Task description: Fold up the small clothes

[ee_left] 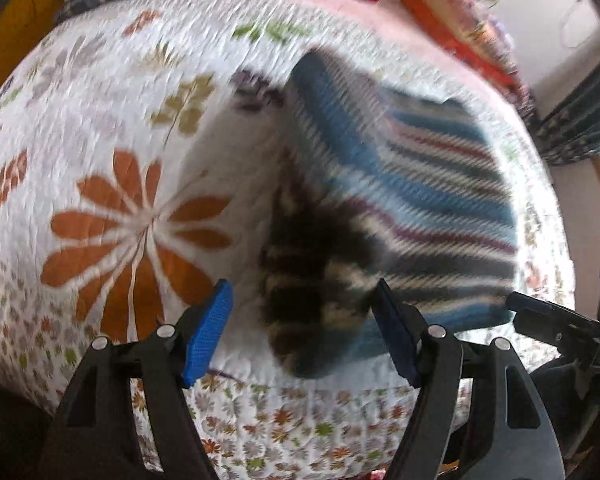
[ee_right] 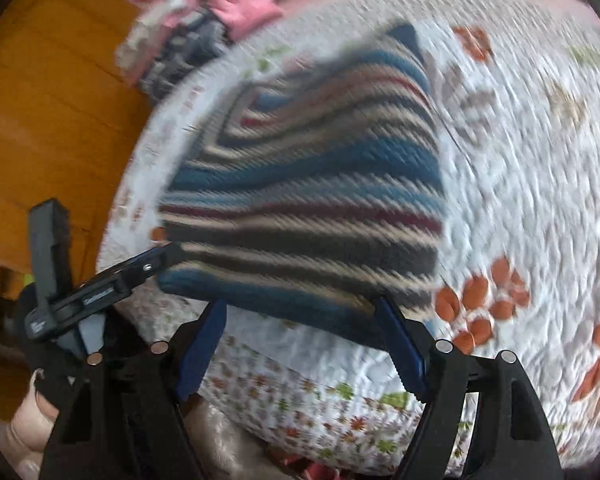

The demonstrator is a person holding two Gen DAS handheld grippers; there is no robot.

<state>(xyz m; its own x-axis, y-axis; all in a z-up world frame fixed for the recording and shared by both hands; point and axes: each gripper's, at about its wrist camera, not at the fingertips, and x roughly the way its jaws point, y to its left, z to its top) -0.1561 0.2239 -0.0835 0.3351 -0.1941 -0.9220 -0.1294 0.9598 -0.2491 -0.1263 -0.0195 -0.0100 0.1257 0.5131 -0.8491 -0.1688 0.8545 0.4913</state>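
A small knit garment (ee_left: 412,184) striped in blue, cream, maroon and dark grey lies folded on a floral quilt (ee_left: 112,128); both views are blurred by motion. My left gripper (ee_left: 304,292) is open, its blue pads on either side of the garment's near dark end without closing on it. In the right wrist view the same garment (ee_right: 312,184) lies straight ahead. My right gripper (ee_right: 300,308) is open at the garment's near blue edge, holding nothing. The left gripper (ee_right: 112,284) shows at the garment's left corner, and the right gripper (ee_left: 540,314) at its right corner.
Pink and dark patterned clothes (ee_right: 204,20) are piled at the quilt's far side. Orange-yellow wood (ee_right: 48,120) lies left of the bed. Red and orange fabrics (ee_left: 452,28) lie beyond the quilt. A person's hand (ee_right: 28,420) holds the left gripper's handle.
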